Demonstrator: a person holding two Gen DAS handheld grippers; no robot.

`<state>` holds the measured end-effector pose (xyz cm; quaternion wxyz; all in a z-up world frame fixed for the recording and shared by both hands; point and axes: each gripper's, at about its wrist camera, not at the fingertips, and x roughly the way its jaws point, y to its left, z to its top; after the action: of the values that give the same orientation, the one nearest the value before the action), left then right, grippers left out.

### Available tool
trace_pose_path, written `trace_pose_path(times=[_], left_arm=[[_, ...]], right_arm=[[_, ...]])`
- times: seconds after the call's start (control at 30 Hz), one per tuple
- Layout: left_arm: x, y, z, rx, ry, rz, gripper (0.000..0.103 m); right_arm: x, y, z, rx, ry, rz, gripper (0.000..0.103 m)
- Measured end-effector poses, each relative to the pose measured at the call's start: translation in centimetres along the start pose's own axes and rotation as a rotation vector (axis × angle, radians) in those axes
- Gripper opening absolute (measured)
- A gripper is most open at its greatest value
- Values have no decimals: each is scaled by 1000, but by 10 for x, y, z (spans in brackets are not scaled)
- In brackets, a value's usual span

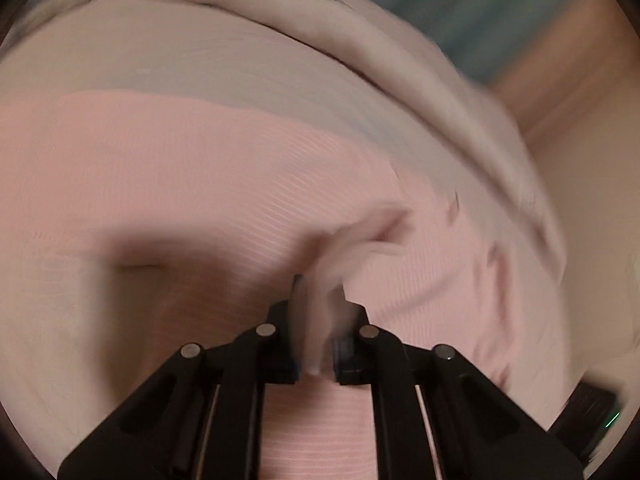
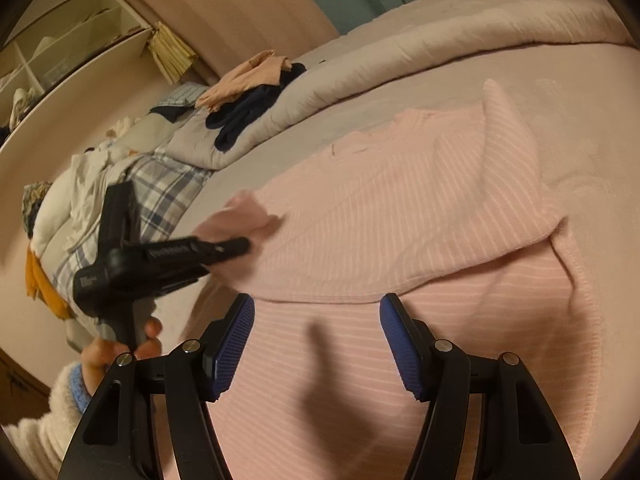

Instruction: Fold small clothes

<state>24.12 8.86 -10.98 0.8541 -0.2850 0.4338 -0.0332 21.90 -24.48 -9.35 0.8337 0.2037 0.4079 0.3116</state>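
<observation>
A pink ribbed top lies spread on the bed, its hem folded up over the body. In the blurred left wrist view my left gripper is shut on a bunched fold of this pink top. The right wrist view shows the same left gripper pinching the sleeve end at the top's left side, held by a hand in a fluffy white sleeve. My right gripper stands open just above the lower part of the top, nothing between its blue pads.
A beige quilt is bunched along the far side of the bed. Peach and navy clothes, a plaid cloth and white garments are piled at the left. A shelf unit stands behind them.
</observation>
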Motion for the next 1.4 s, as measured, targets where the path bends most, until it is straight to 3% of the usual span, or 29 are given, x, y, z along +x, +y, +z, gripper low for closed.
trace_pose_path(times=[0.17,0.27,0.4,0.47,0.63,0.73,0.83,0.9,0.93,0.97,1.07,1.17,1.2,1.33,1.4], left_arm=[[-6,24,2,-49,-25,-63,6],[-4,30,1,-103,1,-149,4],[-5,21,0,-81,32,-208,5],[-10,23,-2,-121,45,-248,5],[-21,36,11,-197,5,-324,4],[-36,43,19,-216,-52,-322,4],[-41,49,21,-209,-72,-273,4],[-31,46,19,-148,-24,-196,6],[-23,45,17,-122,10,-104,4],[-18,48,15,-119,25,-63,5],[-25,61,10,-183,-13,-44,8],[-41,65,10,-161,-42,-13,8],[-49,67,9,-146,-48,-2,11],[-76,98,10,-176,-86,10,44],[-90,127,12,-249,-106,-1,45]], right_arm=[[3,-5,1,24,5,-8,65],[5,-4,1,26,11,-21,65],[4,-2,2,29,5,-35,65],[1,-3,3,37,-2,-42,65],[-13,-9,0,77,-37,-61,65],[-24,-11,-1,97,-61,-72,65],[-29,-11,-3,96,-73,-84,65],[-27,-10,-3,98,-70,-92,65],[-25,-11,-3,99,-65,-96,65],[-22,-11,-2,98,-58,-107,65],[-18,-9,-1,94,-50,-129,65],[-20,-8,-1,83,-46,-134,65],[-20,-10,0,82,-44,-137,65],[-21,-10,-3,81,-37,-146,65],[-21,-9,-5,83,-32,-147,65]])
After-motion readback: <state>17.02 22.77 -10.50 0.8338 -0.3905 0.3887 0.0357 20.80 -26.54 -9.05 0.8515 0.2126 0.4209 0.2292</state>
